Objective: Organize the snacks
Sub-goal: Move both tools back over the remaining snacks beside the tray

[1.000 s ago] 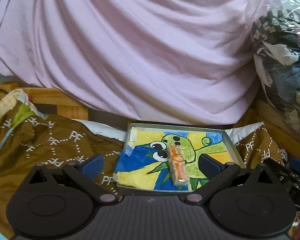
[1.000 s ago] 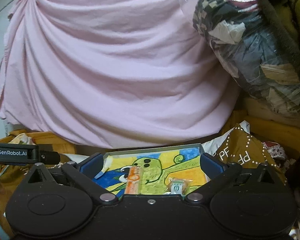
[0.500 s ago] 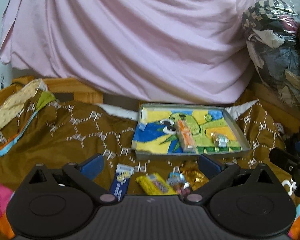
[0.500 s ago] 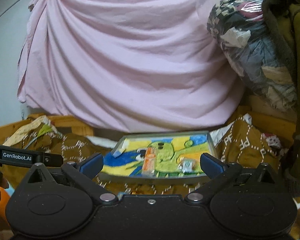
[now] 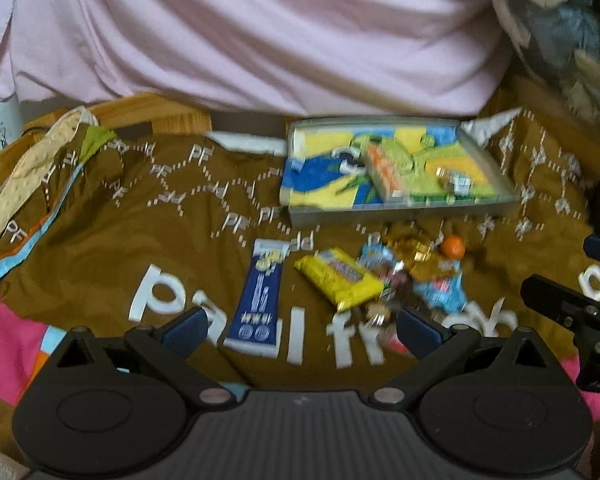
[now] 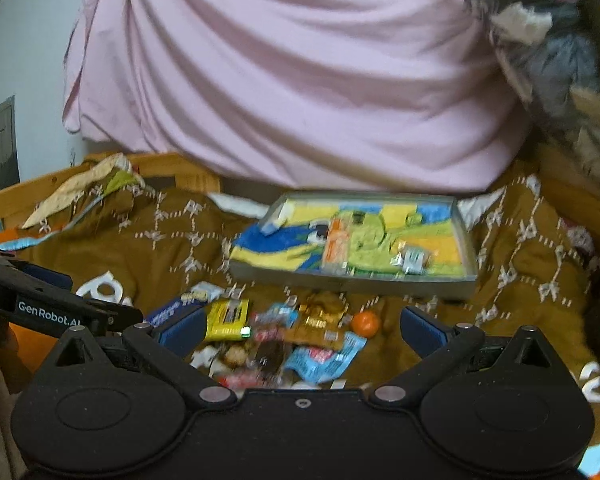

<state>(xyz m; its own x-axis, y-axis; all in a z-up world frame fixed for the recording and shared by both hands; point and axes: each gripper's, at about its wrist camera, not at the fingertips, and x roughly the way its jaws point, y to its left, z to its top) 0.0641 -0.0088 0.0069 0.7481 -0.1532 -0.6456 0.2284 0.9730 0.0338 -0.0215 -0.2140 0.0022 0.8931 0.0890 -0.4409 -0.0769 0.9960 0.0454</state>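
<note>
The snack pile [image 6: 292, 340] is being framed low in the right wrist view, between the spread, empty fingers of the right gripper [image 6: 300, 330]; the left gripper [image 5: 300, 330], likewise released, is being held further left, with the tray [image 6: 466, 240] lying beyond.

Pink draped cloth sheet [image 5: 260, 40] hangs behind. Brown printed bedspread [image 5: 100, 240] with white lettering covers a wooden bed frame [image 6: 100, 168]. Clear plastic bag of clothing [image 6: 540, 40] at right.

Both grippers have drawn back from the tray [image 5: 396, 210], revealing loose snacks [image 5: 340, 280].
</note>
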